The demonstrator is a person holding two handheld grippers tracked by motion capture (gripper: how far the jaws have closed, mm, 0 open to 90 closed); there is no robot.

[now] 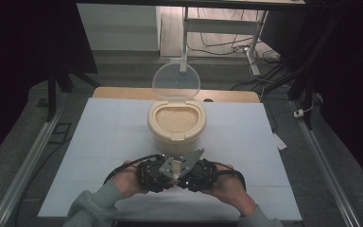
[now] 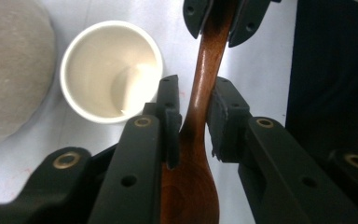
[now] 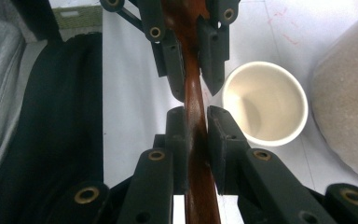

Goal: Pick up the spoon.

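We're mid-handover here: a wooden spoon spans between our two grippers, just on the near side of the rice tub, whose lid stands open.

Left gripper first: its jaws sit narrow around the spoon's neck, just above the bowl. One pad touches the wood, while the other seems to show a sliver of daylight, so we'd hedge on whether this grip is firm or just easing.

Right gripper: jaws drawn close on the handle, pads against the wood on both sides, so we judge it has the spoon.

A small white cup stands empty between the spoon and the tub, just beside the tub's wall.

Our read: the spoon is passing to one hand for scooping. Next move calls for one gripper to let go cleanly while the other holds tight, then swing the bowl end forward over the tub's rice.
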